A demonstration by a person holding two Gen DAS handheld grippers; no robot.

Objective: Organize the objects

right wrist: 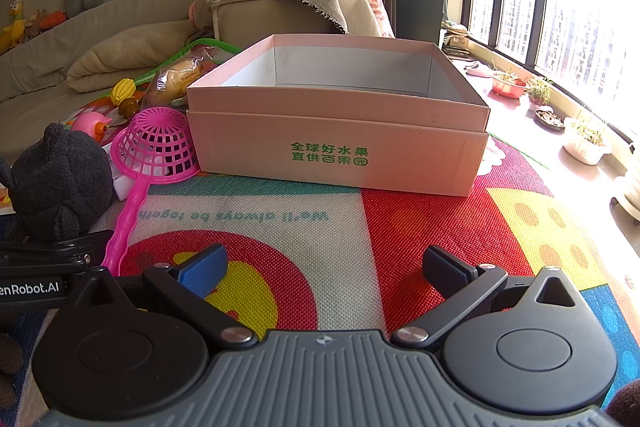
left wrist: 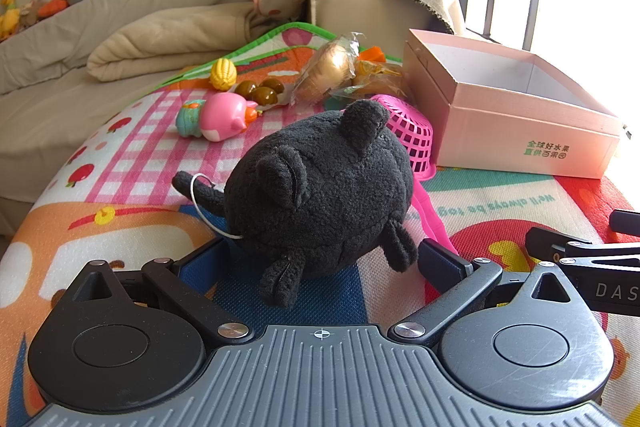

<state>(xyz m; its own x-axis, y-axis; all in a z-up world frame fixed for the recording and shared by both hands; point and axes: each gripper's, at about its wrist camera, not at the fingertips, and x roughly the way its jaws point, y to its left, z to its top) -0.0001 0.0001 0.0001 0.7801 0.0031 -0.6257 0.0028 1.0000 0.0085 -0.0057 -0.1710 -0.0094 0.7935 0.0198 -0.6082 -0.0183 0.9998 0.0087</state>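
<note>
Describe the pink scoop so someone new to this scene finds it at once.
Start at the big pink cardboard box on the colourful play mat. Against its left wall lies the scoop, dome up, handle running toward the camera. It is the only latticed plastic thing, next to a black plush toy.

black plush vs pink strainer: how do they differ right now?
The black plush is dark, fuzzy and solid; the pink strainer is bright, rigid plastic mesh. The plush is a round lump with stubby ears and legs; the strainer is a dome lying mouth-down with a long handle. The plush sits between the open left claw fingers; the strainer lies beside the pink box. Both rest on the mat.
</note>
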